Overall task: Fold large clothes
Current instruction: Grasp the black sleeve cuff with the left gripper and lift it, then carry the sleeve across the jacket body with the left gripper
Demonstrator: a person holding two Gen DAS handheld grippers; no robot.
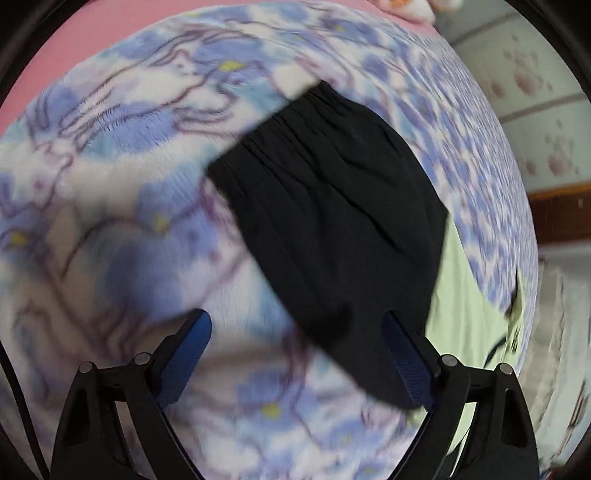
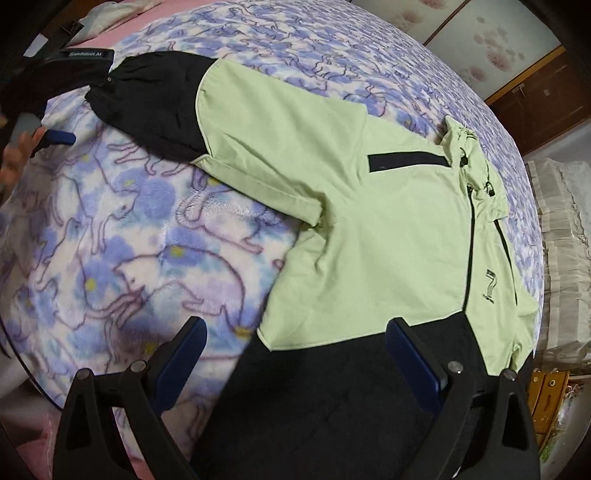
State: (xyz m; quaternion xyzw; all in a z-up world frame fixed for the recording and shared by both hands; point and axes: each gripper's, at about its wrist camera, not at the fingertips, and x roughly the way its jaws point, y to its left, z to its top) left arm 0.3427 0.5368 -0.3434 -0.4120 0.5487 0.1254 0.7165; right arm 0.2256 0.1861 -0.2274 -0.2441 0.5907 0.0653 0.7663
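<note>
A light green jacket (image 2: 388,229) with a black hem and black sleeve ends lies spread flat on a blue floral blanket (image 2: 129,240). Its sleeve stretches to the left, ending in a black cuff section (image 2: 155,107). In the left wrist view the black sleeve end (image 1: 332,229) fills the middle, with green fabric (image 1: 465,306) to its right. My left gripper (image 1: 295,354) is open, its right finger at the sleeve's edge; it also shows in the right wrist view (image 2: 81,92) by the cuff. My right gripper (image 2: 295,354) is open over the jacket's black hem (image 2: 332,398).
The blanket (image 1: 110,184) covers a bed with pink sheet (image 1: 92,33) beyond. A wall with paw prints (image 1: 535,110) and wooden trim stand to the right. Pale bedding (image 2: 565,240) lies at the right edge.
</note>
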